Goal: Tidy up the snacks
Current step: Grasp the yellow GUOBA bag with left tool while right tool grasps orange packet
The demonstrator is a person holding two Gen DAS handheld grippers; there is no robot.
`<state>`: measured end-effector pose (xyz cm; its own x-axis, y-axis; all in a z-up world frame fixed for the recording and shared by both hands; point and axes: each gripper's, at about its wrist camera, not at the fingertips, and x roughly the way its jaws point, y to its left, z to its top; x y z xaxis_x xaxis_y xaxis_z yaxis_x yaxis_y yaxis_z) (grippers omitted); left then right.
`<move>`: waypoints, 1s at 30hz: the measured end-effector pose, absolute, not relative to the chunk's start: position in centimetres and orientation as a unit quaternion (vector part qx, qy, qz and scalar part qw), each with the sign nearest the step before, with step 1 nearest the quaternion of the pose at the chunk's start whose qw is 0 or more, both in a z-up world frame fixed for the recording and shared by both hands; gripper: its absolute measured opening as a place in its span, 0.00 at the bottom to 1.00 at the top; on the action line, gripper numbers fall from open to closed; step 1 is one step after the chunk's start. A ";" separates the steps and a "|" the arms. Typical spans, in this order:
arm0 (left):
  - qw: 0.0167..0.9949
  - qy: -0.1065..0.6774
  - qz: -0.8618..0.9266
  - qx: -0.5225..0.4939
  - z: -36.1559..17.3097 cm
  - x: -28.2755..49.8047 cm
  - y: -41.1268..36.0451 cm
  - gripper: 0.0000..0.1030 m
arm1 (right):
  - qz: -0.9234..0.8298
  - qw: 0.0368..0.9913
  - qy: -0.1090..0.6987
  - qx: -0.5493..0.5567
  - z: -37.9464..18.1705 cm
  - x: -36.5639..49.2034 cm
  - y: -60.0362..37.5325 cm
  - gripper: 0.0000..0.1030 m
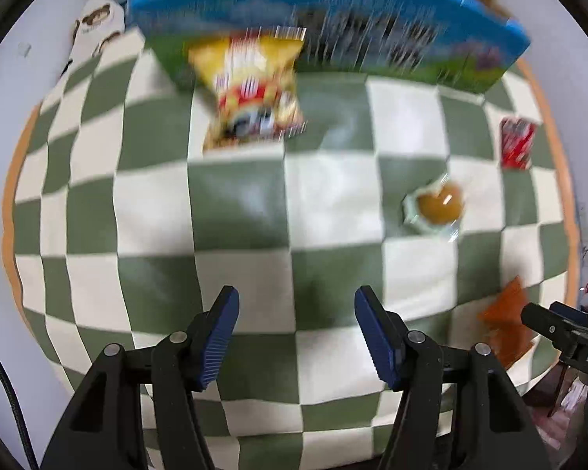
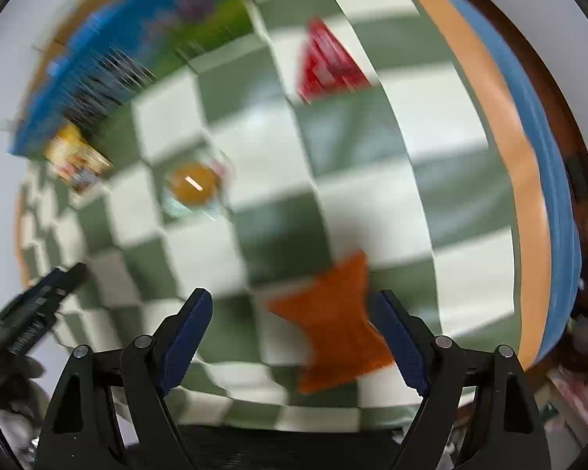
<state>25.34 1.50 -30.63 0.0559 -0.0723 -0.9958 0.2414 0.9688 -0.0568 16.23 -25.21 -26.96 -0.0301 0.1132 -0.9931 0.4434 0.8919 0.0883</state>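
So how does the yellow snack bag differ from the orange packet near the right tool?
The yellow snack bag carries a busy red and white print; the orange packet looks plain orange. The yellow bag lies against the blue box at the far side, no tool near it; the orange packet lies near the table edge, below the open right tool, off centre toward one finger. Both lie flat on the checked cloth, neither gripped.

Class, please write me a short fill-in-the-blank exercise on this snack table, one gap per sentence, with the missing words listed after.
1. The cloth on the table has a green and white ____ pattern.
2. The yellow bag lies just in front of the big ____ box.
3. Under the right tongs lies the ____ packet.
4. Between the pads of the left tongs there is only ____.

Missing words: checked; blue; orange; cloth
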 end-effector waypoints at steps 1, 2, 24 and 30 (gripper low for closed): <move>0.721 0.682 -0.105 0.064 -31.1 25.1 1.7 0.58 | -0.126 0.661 0.714 0.191 -27.9 15.6 -25.2 0.84; 0.718 0.686 -0.103 0.065 -31.5 24.9 1.8 0.58 | -0.128 0.655 0.720 0.188 -28.8 15.2 -25.4 0.84; 0.755 0.652 -0.057 -0.044 -31.2 38.2 2.7 0.58 | -0.101 0.719 0.666 0.171 -28.8 21.6 -22.9 0.44; 0.761 0.648 -0.041 -0.012 -33.3 39.3 0.7 0.57 | -0.103 0.721 0.662 0.176 -29.0 24.8 -23.5 0.44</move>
